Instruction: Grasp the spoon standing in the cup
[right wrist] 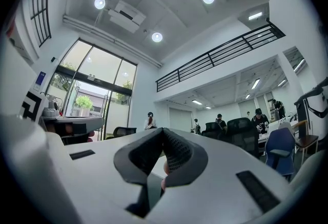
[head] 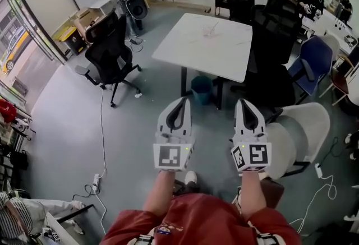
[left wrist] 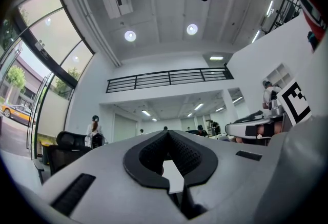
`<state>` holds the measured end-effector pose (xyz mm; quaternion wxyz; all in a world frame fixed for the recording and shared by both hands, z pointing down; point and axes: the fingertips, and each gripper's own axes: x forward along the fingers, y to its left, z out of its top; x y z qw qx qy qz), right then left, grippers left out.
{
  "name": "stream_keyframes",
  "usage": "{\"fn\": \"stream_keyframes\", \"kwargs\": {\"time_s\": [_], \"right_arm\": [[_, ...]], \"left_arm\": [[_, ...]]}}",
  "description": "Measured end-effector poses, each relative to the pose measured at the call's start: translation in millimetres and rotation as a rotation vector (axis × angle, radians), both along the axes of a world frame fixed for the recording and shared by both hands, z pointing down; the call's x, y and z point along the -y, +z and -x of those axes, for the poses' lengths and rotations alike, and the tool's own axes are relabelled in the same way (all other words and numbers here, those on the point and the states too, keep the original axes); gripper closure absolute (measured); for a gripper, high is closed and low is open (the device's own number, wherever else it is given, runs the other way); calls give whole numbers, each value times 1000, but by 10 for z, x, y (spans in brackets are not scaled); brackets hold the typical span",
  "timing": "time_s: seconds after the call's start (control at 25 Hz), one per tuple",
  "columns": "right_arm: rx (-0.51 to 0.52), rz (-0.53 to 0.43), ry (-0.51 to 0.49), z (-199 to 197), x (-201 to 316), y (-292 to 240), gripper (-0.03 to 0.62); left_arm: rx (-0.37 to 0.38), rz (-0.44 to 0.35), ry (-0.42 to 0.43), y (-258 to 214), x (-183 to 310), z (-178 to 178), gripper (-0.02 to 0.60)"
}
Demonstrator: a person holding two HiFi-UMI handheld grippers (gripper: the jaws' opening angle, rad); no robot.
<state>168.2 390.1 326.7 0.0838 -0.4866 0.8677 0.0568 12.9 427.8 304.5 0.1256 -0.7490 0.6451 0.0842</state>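
Standing well apart from the bench [head: 185, 42] | step: approach pending | left gripper [head: 183, 102] and right gripper [head: 243, 103] jaws pressing together, empty | next: nearing the cup [head: 210, 29], opening jaws

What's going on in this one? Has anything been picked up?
A person in a red top stands on the grey floor, holding a grey two-jaw tool in each hand. The left tool and right tool are both shut and empty, held side by side and pointing toward the square white table ahead. A small clear cup sits on that table, some way beyond the tools. What stands in it is too small to tell. Nothing has been grasped yet.
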Motion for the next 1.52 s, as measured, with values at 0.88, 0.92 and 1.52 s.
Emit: {"fn": "stream_keyframes", "kwargs": {"time_s": [0.88, 0.92, 1.52], "right_arm": [[-43, -56, 23, 1128, 617, -251, 580], [-47, -60, 29, 1136, 621, -254, 580], [-102, -63, 122, 1195, 575, -248, 582]], "left_arm": [[-58, -19, 24, -74, 665, 1109, 572], [-56, -20, 29, -69, 681, 1121, 572], [-67, -9, 102, 30, 844, 1186, 572]]}}
